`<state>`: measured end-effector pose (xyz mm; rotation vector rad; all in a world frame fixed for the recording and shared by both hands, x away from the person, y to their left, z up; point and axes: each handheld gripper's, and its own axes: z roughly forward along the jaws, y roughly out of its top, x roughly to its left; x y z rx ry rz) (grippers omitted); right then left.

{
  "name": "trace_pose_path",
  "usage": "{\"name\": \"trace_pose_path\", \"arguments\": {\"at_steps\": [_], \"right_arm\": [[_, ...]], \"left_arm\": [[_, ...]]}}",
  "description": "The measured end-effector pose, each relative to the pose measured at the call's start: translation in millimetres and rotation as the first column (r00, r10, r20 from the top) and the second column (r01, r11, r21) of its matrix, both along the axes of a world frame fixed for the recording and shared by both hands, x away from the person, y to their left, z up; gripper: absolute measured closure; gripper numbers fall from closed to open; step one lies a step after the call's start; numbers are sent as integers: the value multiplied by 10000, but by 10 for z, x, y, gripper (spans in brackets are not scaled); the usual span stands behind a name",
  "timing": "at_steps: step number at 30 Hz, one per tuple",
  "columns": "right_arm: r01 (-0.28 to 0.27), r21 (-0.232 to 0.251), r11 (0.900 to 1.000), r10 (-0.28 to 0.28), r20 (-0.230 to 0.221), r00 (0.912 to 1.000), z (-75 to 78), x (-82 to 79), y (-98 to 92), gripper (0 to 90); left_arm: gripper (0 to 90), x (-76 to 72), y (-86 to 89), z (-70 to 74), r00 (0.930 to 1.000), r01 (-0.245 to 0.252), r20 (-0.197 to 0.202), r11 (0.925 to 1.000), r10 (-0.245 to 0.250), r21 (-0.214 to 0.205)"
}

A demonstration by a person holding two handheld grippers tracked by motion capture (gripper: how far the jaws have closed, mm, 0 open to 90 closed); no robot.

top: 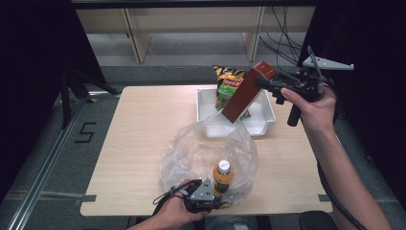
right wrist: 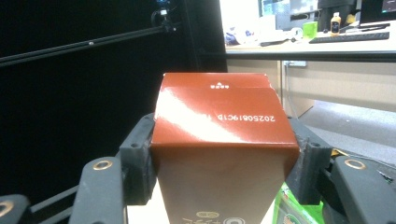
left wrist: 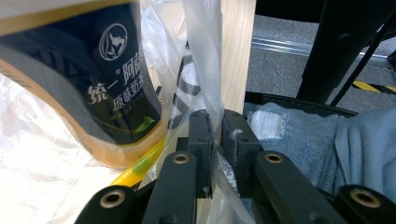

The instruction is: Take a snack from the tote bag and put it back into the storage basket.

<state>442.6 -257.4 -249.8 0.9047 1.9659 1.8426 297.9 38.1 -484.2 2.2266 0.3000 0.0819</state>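
— High view: where's the brown carton (top: 243, 94)?
— Right of centre, tilted above the white tray (top: 261, 125), clamped between the right gripper's (top: 264, 82) jaws.
— And the left gripper (top: 207, 197)?
— Bottom centre, jaws pinched tight on the clear plastic bag (top: 189, 151) holding a bottle (top: 221, 178).

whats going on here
A person is packing a clear plastic bag on a table. The left gripper pinches the bag's edge, with a bottle standing inside the bag. The right gripper holds a brown carton tilted above a white tray that holds a snack bag.
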Motion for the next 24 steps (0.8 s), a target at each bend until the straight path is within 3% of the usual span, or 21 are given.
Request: {"name": "trace_pose_path", "arguments": {"at_steps": [11,12,16,21,22,24], "right_arm": [[437,-22,9990,-437,205,9988,23,24,-65,391],[482,53,9988,-482,-39,9988,25,16,-65,391],[624,-58,9980,-623,197,9979,9,47,-87,391],[655,-95,9978,-652,210,9976,-2,70,-119,391],[745,-60,9972,-744,27,9972,2,60,-119,391],[772,-60,9970,-770,203,9968,1,85,-139,391]], "left_arm": [[811,-2,0,2,10000,65,12,10000,-65,67],[809,-4,-2,2,10000,45,20,10000,-45,45],[804,-13,-9,-2,10000,36,-9,10000,-36,-12],[799,-15,-8,-5,10000,31,74,10000,-31,35],[798,-16,-9,-6,10000,32,74,10000,-32,32],[793,-22,-14,-12,10000,-11,60,10000,12,-43]]}}
